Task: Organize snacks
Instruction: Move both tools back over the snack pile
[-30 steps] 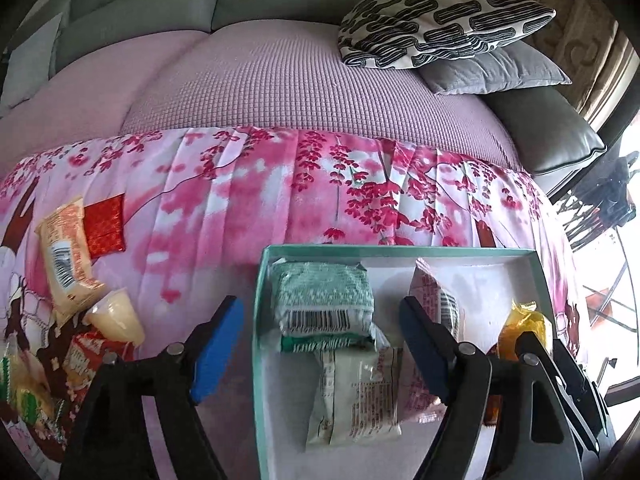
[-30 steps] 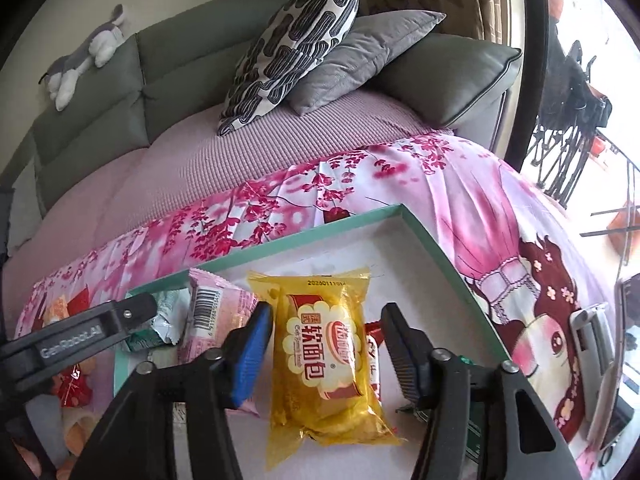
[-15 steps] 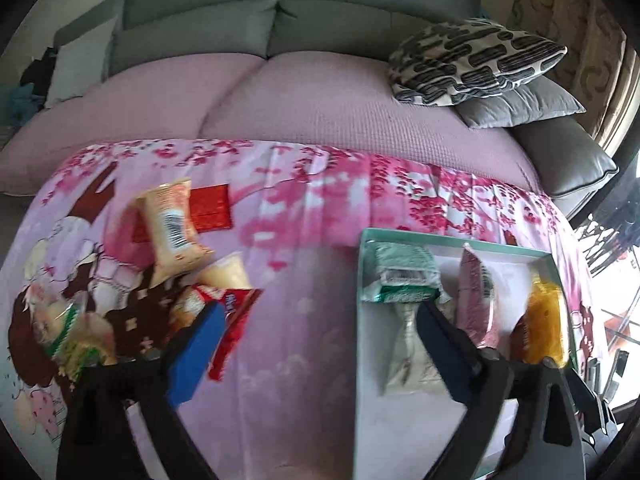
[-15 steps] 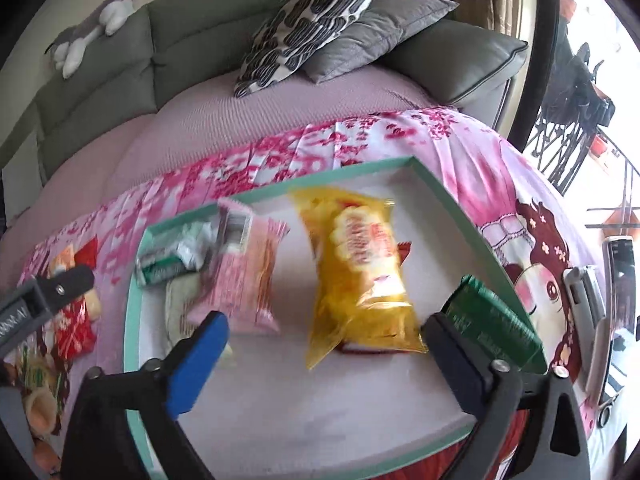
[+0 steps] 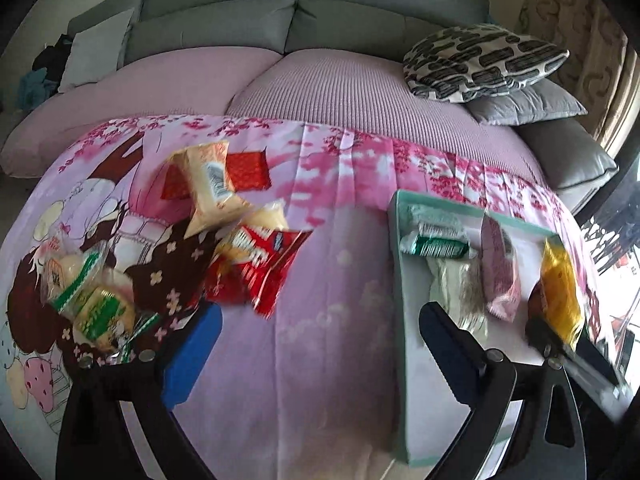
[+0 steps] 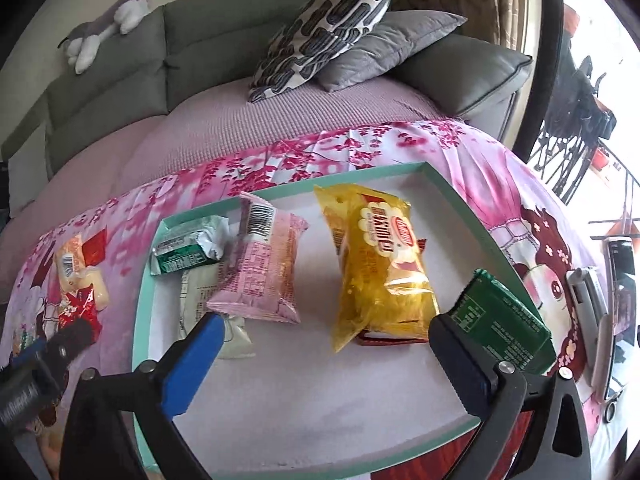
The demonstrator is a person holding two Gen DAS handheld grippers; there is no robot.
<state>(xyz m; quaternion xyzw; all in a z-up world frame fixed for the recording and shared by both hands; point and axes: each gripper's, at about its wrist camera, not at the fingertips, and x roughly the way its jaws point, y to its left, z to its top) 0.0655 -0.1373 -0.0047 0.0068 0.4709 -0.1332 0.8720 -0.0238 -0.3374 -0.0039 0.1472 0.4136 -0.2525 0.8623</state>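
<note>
A teal-rimmed white tray [image 6: 460, 204] [image 5: 394, 240] lies on the pink cloth. In it are a yellow bread pack [image 6: 380, 264] [image 5: 560, 280], a pink pack [image 6: 264, 268] [image 5: 498, 272], a green-and-white pack [image 6: 188, 246] [image 5: 434, 236] and a pale pack [image 6: 200, 300]. A dark green pack [image 6: 504, 324] leans at the tray's right rim. My right gripper [image 6: 326, 360] is open and empty over the tray's near part. My left gripper [image 5: 316, 352] is open and empty over the cloth left of the tray. Loose snacks lie to its left: a red pack [image 5: 260, 264], an orange pack [image 5: 210, 184], green-striped packs [image 5: 88, 296].
A sofa with pink covers [image 5: 340, 88], a patterned pillow [image 5: 480, 60] and a grey pillow [image 5: 528, 104] stands behind. A phone [image 6: 622, 280] and a small device [image 6: 588, 300] lie right of the tray. A plush toy [image 6: 108, 28] sits on the sofa back.
My right gripper opened, let go of the yellow bread pack in the tray and drew back. My left gripper moved left, from over the tray to the cloth near the loose snacks.
</note>
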